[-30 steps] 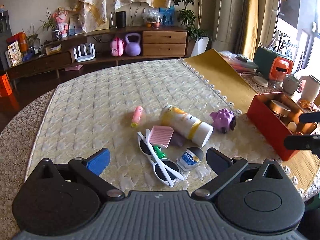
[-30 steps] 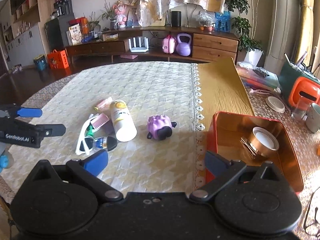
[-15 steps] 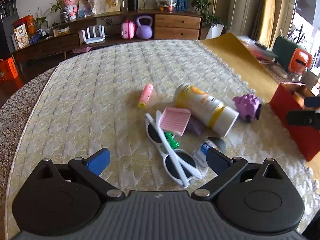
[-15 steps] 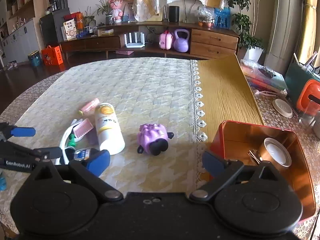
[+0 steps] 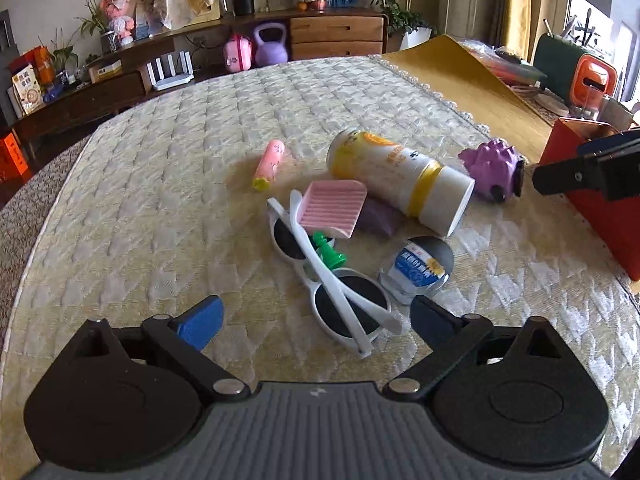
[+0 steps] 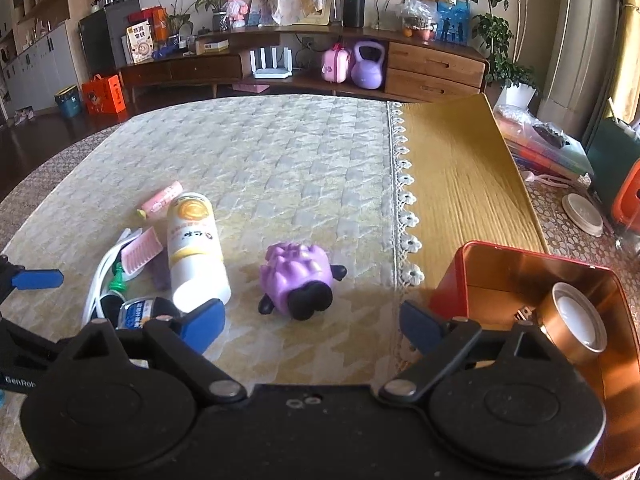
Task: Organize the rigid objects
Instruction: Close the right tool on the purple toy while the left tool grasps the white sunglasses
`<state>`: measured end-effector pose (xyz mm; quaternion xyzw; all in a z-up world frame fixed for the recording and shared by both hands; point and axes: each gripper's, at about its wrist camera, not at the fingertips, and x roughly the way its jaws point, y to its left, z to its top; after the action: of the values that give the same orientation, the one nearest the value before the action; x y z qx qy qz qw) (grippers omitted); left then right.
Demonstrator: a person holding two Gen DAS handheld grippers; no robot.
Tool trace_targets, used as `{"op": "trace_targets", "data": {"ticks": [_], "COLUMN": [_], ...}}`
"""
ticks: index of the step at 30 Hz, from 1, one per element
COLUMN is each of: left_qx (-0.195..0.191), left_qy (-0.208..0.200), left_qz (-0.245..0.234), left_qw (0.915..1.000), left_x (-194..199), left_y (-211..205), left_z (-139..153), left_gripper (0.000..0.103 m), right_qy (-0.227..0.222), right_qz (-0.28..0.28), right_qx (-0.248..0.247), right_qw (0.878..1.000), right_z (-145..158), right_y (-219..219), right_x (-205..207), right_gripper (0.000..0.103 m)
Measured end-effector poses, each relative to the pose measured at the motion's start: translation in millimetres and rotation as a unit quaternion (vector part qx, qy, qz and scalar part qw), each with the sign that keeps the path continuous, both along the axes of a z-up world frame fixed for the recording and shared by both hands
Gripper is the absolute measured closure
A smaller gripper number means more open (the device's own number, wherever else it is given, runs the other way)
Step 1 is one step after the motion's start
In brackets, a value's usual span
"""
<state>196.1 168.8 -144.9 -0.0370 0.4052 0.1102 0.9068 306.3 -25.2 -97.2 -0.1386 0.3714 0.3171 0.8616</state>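
A pile of small objects lies on the quilted cloth: white sunglasses [image 5: 332,280], a pink comb [image 5: 334,208], a green pawn [image 5: 329,251], a small blue-labelled jar [image 5: 420,266], a white and yellow bottle [image 5: 400,176] on its side, a pink tube [image 5: 270,162] and a purple toy sheep [image 5: 494,168]. My left gripper [image 5: 316,316] is open, with the sunglasses between its fingers. My right gripper [image 6: 312,322] is open and empty, just short of the purple sheep [image 6: 298,280]. A red tin box [image 6: 532,280] at the right holds a roll of tape [image 6: 572,326].
The bare yellow wooden tabletop [image 6: 456,184] lies right of the cloth's lace edge. An orange and green appliance [image 5: 580,72] and dishes stand at the far right. A sideboard [image 6: 320,64] with a purple kettlebell is beyond the table.
My left gripper has moved forward and down over the sunglasses. My right gripper has moved left and closer to the purple sheep, away from the red box.
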Motion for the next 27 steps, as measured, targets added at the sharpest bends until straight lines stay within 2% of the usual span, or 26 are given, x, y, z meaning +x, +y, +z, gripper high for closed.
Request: {"op": "trace_targets", "data": {"ticks": [8, 14, 19, 24, 27], "left_qx": [-0.007, -0.007, -0.002, 0.001, 0.0], "left_qy": [-0.008, -0.021, -0.031, -0.037, -0.039], "left_qz": [0.004, -0.002, -0.016, -0.025, -0.03], "left_qw": [0.9999, 0.9998, 0.9994, 0.999, 0.9988], "left_x": [-1, -1, 1, 2, 2], "left_y": [5, 2, -2, -5, -5], "left_z": [-7, -8, -6, -6, -6], "left_gripper": [0.008, 0.017, 0.036, 0.045, 0.058], "right_qy": [0.009, 0.011, 0.016, 0.021, 0.025], "right_qz": [0.002, 0.002, -0.002, -0.004, -0.006], "right_qx": [0.001, -0.001, -0.002, 0.001, 0.005], "right_qw": [1.0, 1.0, 1.0, 1.0, 1.0], "right_z": [-11, -19, -25, -29, -31], "right_y": [10, 18, 24, 28, 31], "right_x": [13, 20, 29, 33, 35], "right_gripper": [0.014, 0.018, 0.021, 0.022, 0.024]}}
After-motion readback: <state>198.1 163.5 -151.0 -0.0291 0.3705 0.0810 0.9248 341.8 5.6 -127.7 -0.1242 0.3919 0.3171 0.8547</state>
